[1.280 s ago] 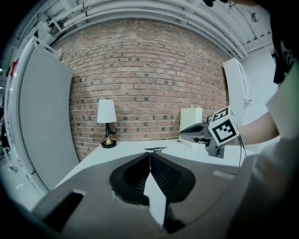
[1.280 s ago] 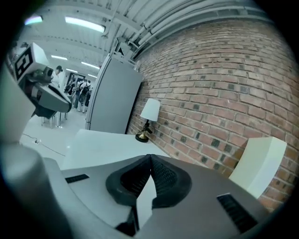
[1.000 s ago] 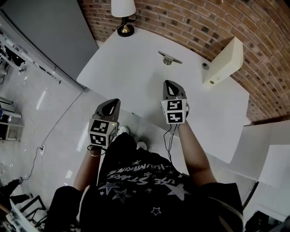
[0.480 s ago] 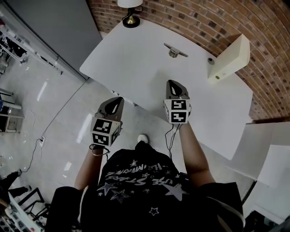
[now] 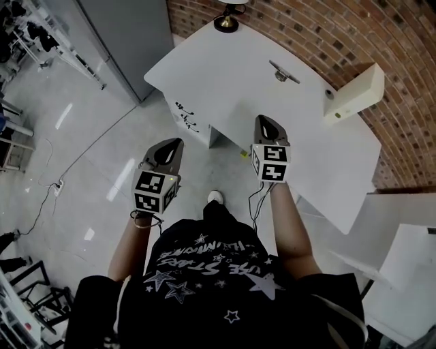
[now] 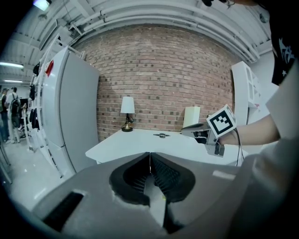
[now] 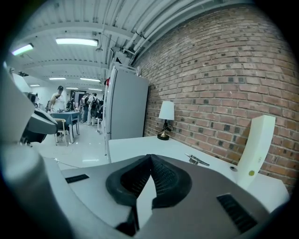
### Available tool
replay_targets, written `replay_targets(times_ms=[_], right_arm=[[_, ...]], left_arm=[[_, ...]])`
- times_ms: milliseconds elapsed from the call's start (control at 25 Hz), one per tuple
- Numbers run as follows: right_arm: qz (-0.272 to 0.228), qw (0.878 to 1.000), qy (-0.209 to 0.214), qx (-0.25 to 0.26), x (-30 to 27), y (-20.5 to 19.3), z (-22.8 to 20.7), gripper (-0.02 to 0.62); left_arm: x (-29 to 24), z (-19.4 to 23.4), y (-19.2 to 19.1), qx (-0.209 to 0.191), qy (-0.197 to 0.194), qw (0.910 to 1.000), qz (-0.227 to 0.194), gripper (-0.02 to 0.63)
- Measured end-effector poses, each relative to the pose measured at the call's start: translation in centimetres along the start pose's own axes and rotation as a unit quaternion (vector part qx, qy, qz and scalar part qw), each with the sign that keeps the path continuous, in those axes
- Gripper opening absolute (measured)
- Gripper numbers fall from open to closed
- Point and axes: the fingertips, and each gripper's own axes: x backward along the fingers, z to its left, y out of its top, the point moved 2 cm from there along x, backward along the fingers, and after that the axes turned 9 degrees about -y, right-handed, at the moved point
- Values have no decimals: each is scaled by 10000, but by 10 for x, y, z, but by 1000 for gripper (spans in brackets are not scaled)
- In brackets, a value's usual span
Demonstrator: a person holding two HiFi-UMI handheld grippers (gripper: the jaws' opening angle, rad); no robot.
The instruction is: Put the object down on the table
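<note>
Counting two grippers: the left gripper [image 5: 175, 144] and the right gripper [image 5: 264, 120] both have their jaws pressed together with nothing between them. One white table [image 5: 225, 75] carries one metal object [image 5: 283, 71], which lies near the far edge. It also carries one lamp [image 5: 227, 20] at the far corner and one cream box [image 5: 354, 95] by the brick wall [image 5: 320, 31]. One grey cabinet [image 5: 129, 34] stands left of the table. The left gripper is over open floor [image 5: 88, 157]. The right gripper is at the table's near edge, with bare tabletop ahead.

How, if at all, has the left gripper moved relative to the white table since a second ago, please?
Yes. The left gripper has backed away from the table; floor now separates them.
</note>
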Motion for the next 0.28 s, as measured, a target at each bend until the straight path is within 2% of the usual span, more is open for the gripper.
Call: replay_targets(times_ms=[280], right_arm=[[-241, 9994, 145, -184, 51, 17, 48, 2]], left_arm=[[58, 1, -8, 33, 123, 9996, -251, 20]])
